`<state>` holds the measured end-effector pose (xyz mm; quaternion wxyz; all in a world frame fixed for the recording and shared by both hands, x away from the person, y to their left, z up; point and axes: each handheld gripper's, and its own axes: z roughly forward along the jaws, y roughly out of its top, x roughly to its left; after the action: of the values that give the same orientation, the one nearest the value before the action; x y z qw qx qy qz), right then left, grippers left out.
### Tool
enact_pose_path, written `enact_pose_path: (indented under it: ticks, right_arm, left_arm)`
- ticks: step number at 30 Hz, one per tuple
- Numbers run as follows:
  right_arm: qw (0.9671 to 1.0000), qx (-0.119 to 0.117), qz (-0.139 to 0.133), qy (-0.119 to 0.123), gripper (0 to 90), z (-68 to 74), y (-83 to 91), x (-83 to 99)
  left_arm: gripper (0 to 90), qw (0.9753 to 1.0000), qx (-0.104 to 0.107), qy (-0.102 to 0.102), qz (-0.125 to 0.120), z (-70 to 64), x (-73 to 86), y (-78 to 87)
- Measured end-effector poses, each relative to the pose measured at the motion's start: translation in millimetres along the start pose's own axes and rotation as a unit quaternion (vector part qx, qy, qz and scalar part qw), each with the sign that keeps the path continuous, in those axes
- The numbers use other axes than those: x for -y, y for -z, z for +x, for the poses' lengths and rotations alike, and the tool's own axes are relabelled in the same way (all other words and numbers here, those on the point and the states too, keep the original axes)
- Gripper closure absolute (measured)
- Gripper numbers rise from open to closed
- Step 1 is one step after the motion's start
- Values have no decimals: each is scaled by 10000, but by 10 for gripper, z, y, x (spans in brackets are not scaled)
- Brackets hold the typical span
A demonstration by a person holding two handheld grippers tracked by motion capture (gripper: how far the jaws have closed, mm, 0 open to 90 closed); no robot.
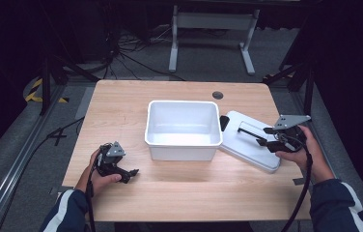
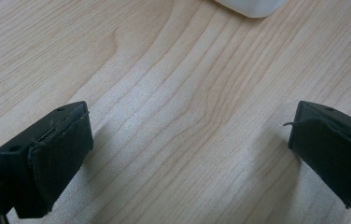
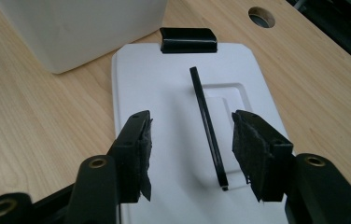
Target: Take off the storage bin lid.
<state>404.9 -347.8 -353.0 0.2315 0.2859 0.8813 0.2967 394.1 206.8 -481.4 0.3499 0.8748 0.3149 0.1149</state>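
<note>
White bin [image 1: 183, 129] mid-table, open, empty. Lid [image 1: 248, 140] flat on table, touching bin's right side, black latch [image 3: 188, 39] at end nearest bin. Right gripper [image 1: 262, 137] over lid, jaws wide, straddling upright black handle [image 3: 207, 126], holding nothing. Left gripper [image 1: 130, 174] left of bin, near table front edge, jaws wide, empty, low over bare wood.

Likely step: grab lid handle. Best centred on handle's length, pads square to both faces, squeezed before lifting, kept level to clear bin rim.

Right gripper view gives handle-to-pad gap and latch detail. High view gives bin interior and both hands. Left gripper view catches bin's corner [image 2: 253, 7].
</note>
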Motion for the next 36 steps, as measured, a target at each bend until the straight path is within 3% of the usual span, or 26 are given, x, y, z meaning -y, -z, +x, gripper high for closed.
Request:
enact_pose_path:
  ticks: [11,16,28,31,33,36]
  right_arm:
    - [10000,-19,-57,18,447,110,99,189]
    - [9999,34,-96,63,393,191,153,307]
    - [9993,195,-280,-144,284,381,216,635]
    - [9993,197,-272,-151,281,426,213,707]
    - [9991,71,-355,-218,275,458,202,778]
    - [9990,128,-342,-250,263,508,154,883]
  left_arm:
    - [2,10000,-4,-17,-12,3,-1,-1]
    - [2,10000,-1,2,1,0,0,0]
    - [2,10000,-9,18,5,-3,2,2]
    - [2,10000,-10,22,10,-4,1,2]
    - [2,10000,-8,5,2,-1,1,1]
    - [2,10000,-10,7,1,-2,0,1]
